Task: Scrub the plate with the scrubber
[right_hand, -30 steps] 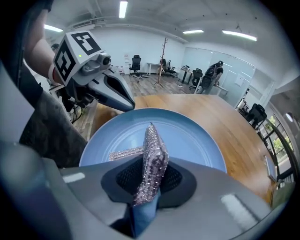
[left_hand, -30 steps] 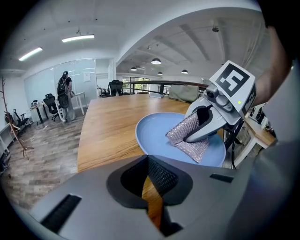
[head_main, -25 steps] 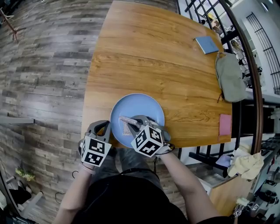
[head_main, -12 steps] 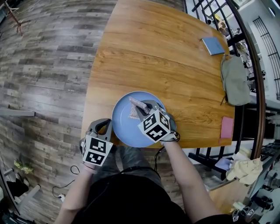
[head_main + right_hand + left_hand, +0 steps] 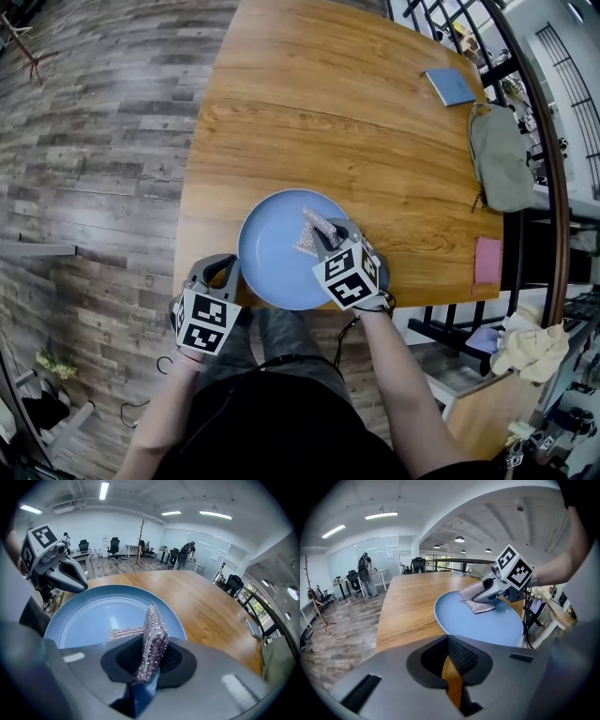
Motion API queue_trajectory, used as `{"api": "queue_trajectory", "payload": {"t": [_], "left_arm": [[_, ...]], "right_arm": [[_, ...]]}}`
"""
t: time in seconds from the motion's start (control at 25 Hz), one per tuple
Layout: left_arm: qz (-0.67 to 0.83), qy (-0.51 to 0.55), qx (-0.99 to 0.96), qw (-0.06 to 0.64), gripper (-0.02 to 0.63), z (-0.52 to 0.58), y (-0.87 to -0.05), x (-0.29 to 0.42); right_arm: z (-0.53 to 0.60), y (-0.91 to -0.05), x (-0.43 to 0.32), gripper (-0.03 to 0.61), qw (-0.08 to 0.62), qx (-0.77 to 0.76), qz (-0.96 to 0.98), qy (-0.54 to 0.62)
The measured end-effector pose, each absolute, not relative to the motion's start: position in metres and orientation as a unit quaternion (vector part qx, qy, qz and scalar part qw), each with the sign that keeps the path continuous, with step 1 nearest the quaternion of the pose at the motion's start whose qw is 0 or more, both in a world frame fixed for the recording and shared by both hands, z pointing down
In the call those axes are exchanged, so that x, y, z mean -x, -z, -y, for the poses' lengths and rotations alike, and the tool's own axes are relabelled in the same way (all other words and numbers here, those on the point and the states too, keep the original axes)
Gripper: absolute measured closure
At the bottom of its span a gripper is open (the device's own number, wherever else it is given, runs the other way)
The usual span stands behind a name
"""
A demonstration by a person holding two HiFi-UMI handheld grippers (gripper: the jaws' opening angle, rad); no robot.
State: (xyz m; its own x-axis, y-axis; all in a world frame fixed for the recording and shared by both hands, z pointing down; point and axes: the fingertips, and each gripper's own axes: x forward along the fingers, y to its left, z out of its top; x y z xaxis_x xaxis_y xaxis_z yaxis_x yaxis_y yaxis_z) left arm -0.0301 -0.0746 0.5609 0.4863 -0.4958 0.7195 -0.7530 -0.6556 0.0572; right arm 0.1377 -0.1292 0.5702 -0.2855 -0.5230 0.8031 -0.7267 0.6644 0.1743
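A round light-blue plate (image 5: pixel 272 253) (image 5: pixel 487 623) (image 5: pixel 101 613) lies on the wooden table (image 5: pixel 328 112) at its near edge. My right gripper (image 5: pixel 328 234) (image 5: pixel 149 660) is shut on a silvery mesh scrubber (image 5: pixel 314 232) (image 5: pixel 152 639) (image 5: pixel 476 597), whose free end rests on the right part of the plate. My left gripper (image 5: pixel 223 272) (image 5: pixel 451 667) stands shut and empty at the plate's left rim, over the table edge; whether it touches the plate I cannot tell.
At the table's far right lie a blue notebook (image 5: pixel 448 86), a grey-green bag (image 5: pixel 499 155) and a pink cloth (image 5: pixel 487 261). A black railing (image 5: pixel 544 122) runs along the right side. Grey plank floor (image 5: pixel 94 141) lies left of the table.
My right gripper has slid the scrubber across the plate from its lower left of centre toward the right rim and turned with it. The left gripper has kept still.
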Motion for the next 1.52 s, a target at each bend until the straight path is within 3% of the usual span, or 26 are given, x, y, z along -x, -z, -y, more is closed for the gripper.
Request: {"api": "queue_trajectory", "payload": {"t": [0.4, 1.24, 1.52], "left_arm": [[0.349, -0.359, -0.848, 0.172, 0.617, 0.071, -0.562, 0.031], [0.308, -0.369, -0.862, 0.161, 0.617, 0.052, -0.565, 0.023], [0.289, -0.370, -0.869, 0.158, 0.617, 0.045, -0.564, 0.020]], "right_arm": [[0.094, -0.570, -0.143, 0.508, 0.458, -0.420, 0.771, -0.138], [0.064, -0.573, -0.081, 0.509, 0.463, -0.390, 0.785, -0.130], [0.069, -0.562, -0.052, 0.506, 0.370, -0.385, 0.820, -0.207]]}}
